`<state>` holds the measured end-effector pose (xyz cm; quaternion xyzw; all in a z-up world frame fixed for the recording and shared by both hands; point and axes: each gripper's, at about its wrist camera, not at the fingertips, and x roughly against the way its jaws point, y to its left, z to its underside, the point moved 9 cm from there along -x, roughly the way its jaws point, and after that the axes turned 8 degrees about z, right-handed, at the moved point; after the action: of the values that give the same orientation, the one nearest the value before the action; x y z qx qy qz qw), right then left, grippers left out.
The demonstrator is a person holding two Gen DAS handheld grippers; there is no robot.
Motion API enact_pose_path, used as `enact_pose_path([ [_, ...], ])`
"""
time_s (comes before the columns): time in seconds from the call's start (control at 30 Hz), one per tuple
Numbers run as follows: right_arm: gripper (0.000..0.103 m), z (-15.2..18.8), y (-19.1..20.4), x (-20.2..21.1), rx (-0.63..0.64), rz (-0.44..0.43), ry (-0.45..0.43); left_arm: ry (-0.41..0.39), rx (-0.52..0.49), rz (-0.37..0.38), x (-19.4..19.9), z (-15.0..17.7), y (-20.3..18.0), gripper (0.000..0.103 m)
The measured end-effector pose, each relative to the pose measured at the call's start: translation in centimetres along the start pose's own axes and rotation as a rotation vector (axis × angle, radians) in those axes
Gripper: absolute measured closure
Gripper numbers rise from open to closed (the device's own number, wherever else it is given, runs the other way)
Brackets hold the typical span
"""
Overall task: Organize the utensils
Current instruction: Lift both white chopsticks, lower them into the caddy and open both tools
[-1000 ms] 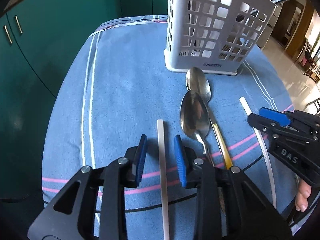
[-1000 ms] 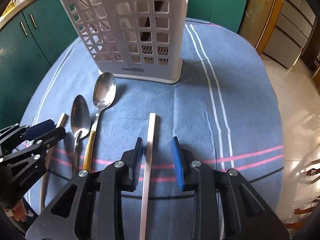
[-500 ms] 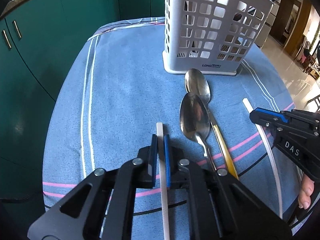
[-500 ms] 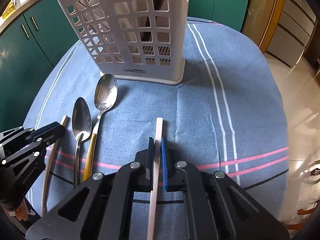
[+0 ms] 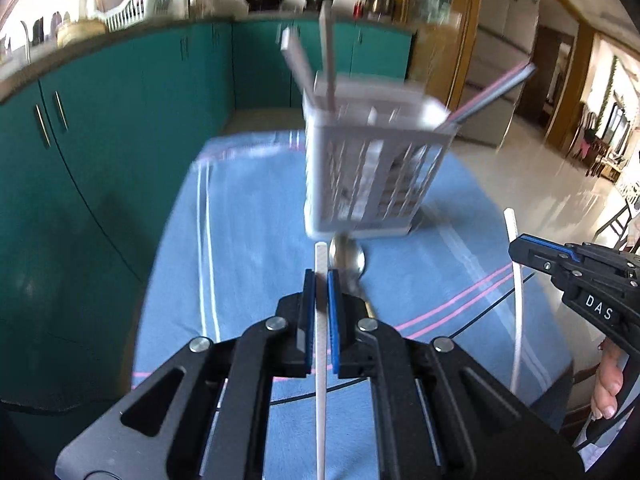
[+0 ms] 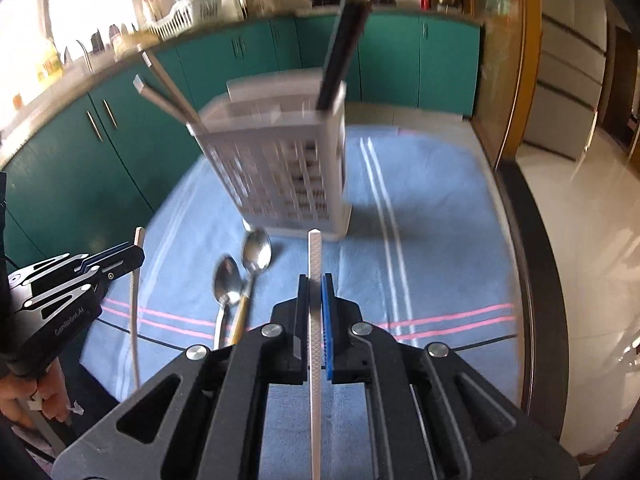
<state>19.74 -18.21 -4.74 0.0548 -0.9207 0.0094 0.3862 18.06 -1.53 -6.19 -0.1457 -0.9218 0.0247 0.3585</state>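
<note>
My left gripper (image 5: pixel 320 280) is shut on a white chopstick (image 5: pixel 320 340) and holds it lifted above the blue cloth. My right gripper (image 6: pixel 315 284) is shut on a second white chopstick (image 6: pixel 315 344), also lifted. Each gripper shows in the other's view, the right one (image 5: pixel 520 248) with its chopstick (image 5: pixel 518 304), the left one (image 6: pixel 136 254) likewise. The white slotted utensil holder (image 5: pixel 372 172) stands ahead on the table with several utensils in it; it also shows in the right wrist view (image 6: pixel 280 168). Two spoons (image 6: pixel 240 276) lie in front of it.
The table carries a blue striped cloth (image 6: pixel 420 240). Teal cabinets (image 5: pixel 100 140) run along the left and back. A dark table edge (image 6: pixel 532 280) and shiny floor lie to the right. A person's fingers (image 5: pixel 606 384) hold the right gripper's handle.
Both grippers have lifted their chopsticks off the cloth and tilted upward, so the holder top and kitchen came into view. Jaws stayed shut since half a second ago; a second ago they were open.
</note>
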Motion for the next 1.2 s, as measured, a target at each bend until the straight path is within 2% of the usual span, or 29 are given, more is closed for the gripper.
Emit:
enact_pose_path([
  [0.2, 0.096, -2.5, -0.4, 6.1, -0.012, -0.012, -0.141, -0.139, -0.052, 0.019, 5.7, -3.6, -1.9, 0.097],
  [0.4, 0.096, -5.8, -0.6, 10.7, -0.003, 0.013, -0.279, -0.276, -0.075, 0.014, 10.6, -8.2, -2.6, 0.097],
  [0.5, 0.096, -7.9, -0.5, 12.2, 0.008, 0.027, -0.344, -0.338, -0.067, 0.014, 12.4, -10.4, -2.7, 0.097],
  [0.67, 0.096, -12.0, 0.2, 13.8, 0.017, 0.03, -0.432, -0.424, -0.019, 0.065, 14.2, -14.6, -2.7, 0.097],
  [0.77, 0.096, -14.7, 0.7, 14.3, 0.019, 0.009, -0.46, -0.476, 0.004, 0.082, 14.6, -17.2, -2.7, 0.097],
  [0.83, 0.096, -16.6, 1.1, 14.6, 0.015, -0.008, -0.494, -0.524, 0.036, 0.066, 14.7, -19.0, -2.5, 0.097],
  [1.0, 0.097, -20.5, 1.9, 14.5, 0.01, 0.045, -0.582, -0.582, 0.091, 0.047, 13.2, -21.9, -1.8, 0.097],
  [1.1, 0.097, -21.7, 2.5, 12.4, 0.013, 0.081, -0.576, -0.615, 0.091, 0.019, 11.8, -23.3, -1.4, 0.097],
  [1.2, 0.097, -22.3, 2.5, 9.9, -0.001, 0.075, -0.548, -0.609, 0.085, -0.016, 10.0, -24.0, -0.9, 0.097],
])
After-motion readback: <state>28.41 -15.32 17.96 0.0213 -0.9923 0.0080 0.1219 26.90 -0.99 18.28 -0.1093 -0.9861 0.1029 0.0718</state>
